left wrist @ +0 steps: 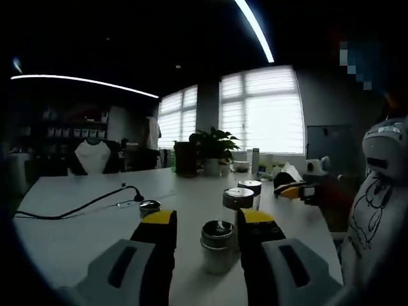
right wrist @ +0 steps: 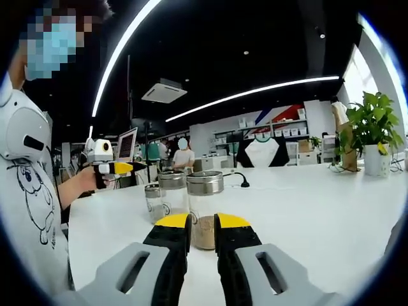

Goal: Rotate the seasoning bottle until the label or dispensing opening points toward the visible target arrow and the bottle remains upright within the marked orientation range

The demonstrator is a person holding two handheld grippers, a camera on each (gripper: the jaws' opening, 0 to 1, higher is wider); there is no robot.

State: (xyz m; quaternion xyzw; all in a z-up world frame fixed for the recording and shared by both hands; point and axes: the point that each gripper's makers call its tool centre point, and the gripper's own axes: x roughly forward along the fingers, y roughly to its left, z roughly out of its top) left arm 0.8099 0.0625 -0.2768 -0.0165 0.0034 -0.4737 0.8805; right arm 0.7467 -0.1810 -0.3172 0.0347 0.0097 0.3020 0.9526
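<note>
The white tabletop carried three steel-capped glass seasoning bottles standing upright in a near cluster. The right gripper had its jaws closed against the nearest bottle's base. The left gripper had its jaws apart, flanking a short jar. No target arrow was visible, so rotation progress could not be judged.

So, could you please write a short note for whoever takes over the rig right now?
Left gripper: jaws open, either side of the short metal-lidded jar, no contact visible.
Right gripper: jaws narrow, close up to the tall seasoning bottle; grip cannot be told.
Both stand upright on the white table.
Done: no turn confirmed.
Left: grip, turn towards the arrow, keep upright.
</note>
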